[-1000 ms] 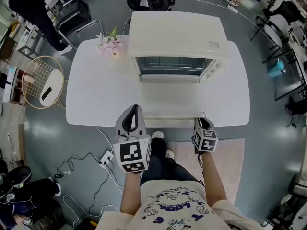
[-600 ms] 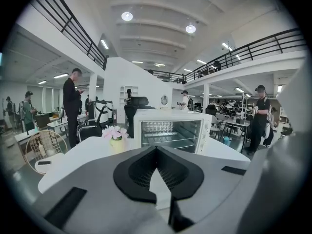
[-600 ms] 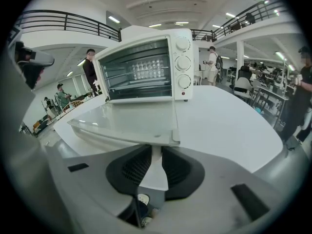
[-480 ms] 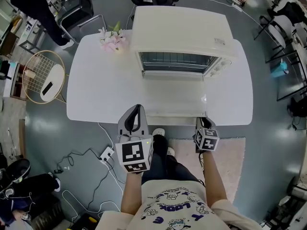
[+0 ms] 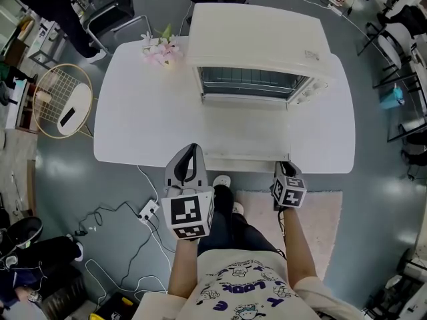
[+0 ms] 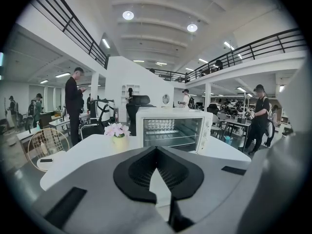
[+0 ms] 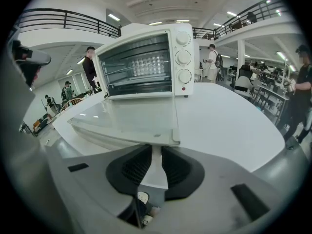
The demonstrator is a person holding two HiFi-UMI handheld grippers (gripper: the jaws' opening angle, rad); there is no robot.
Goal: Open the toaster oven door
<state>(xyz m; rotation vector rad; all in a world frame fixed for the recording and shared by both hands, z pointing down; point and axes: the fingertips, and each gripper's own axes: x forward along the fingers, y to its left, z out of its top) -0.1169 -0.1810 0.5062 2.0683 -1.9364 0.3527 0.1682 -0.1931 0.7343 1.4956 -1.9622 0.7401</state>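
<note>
White table [image 5: 133,125] in the head view: toaster oven [image 5: 257,42] at 12 o'clock, its door [image 5: 243,129] lying flat open. Left gripper view: your left gripper [image 6: 156,149] is pinched closed, empty. Right gripper view: your right gripper [image 7: 155,152] clamps the door handle [image 7: 154,169].

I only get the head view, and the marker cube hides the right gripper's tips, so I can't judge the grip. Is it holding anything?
Observer: Yes. The right gripper view shows the right gripper with its pads closed on a white piece under the front edge of the open door, apparently the door handle.
Operator: And the left one?
Observer: The left gripper view shows the left gripper shut, nothing between its pads, facing the toaster oven across the table.
</note>
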